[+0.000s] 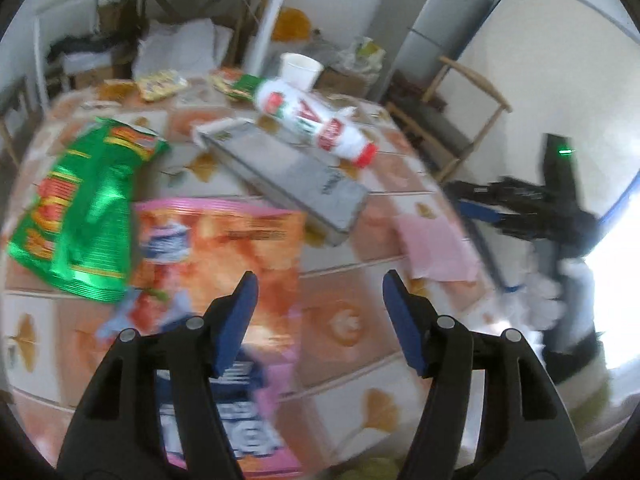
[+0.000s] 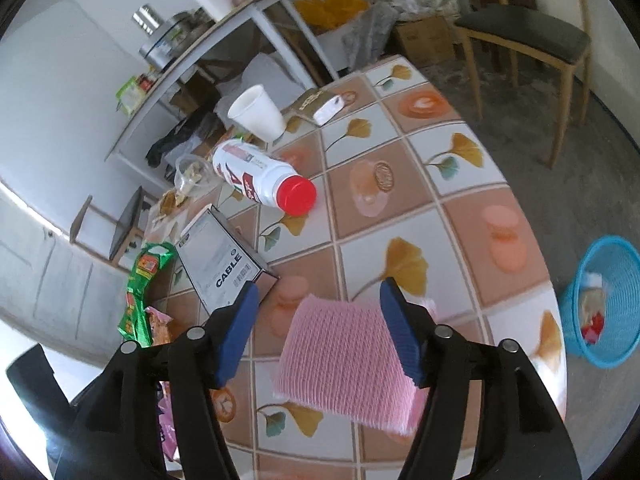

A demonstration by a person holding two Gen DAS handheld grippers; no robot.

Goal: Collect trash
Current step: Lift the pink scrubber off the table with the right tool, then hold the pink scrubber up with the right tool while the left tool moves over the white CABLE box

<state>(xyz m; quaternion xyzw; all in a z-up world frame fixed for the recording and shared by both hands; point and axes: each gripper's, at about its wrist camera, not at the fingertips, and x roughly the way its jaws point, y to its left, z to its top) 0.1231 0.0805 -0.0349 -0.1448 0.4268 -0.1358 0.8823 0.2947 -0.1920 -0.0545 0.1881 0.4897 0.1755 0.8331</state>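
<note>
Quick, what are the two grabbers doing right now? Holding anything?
Left hand-held gripper: open, holding nothing.
Right hand-held gripper: open above the pink foam net, not gripping it.

We count one white bottle [image 2: 260,178] with a red cap, one white paper cup [image 2: 258,114], one grey cable box [image 2: 224,258], one pink foam sheet [image 2: 344,360] and one small white carton [image 2: 328,110]. We make it two big snack bags: one green [image 1: 80,208], one orange-pink [image 1: 224,256]. One blue basket [image 2: 604,300], one chair [image 2: 528,40].
</note>
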